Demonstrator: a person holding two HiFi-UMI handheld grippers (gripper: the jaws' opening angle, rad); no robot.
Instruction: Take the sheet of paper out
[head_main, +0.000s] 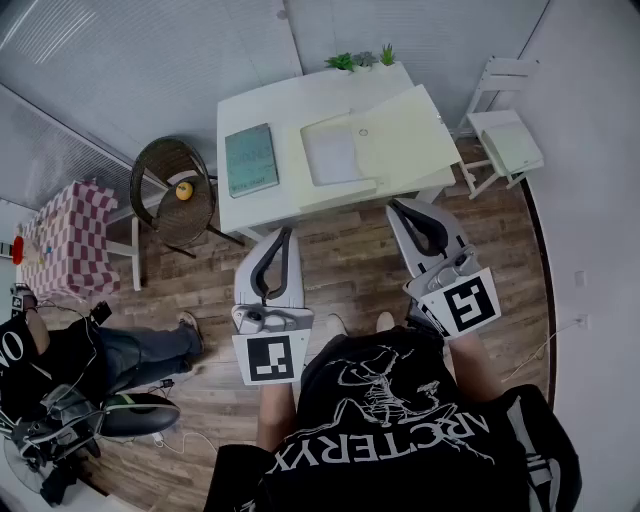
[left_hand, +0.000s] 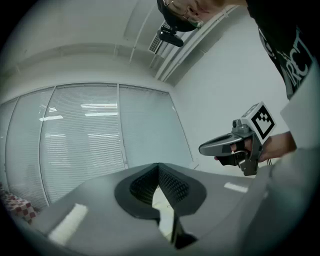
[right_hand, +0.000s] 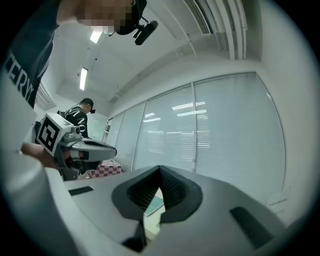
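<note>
Black-shirted person stands on wood floor before white table holding paper.

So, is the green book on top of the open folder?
No, the green book lies on the table left of the folder, not on it.

**White table: surface contents**

The white table carried three items. A green book lay flat near the left edge. An open pale-yellow folder covered the right half, reaching the near edge. Small potted plants stood along the far edge.
</note>
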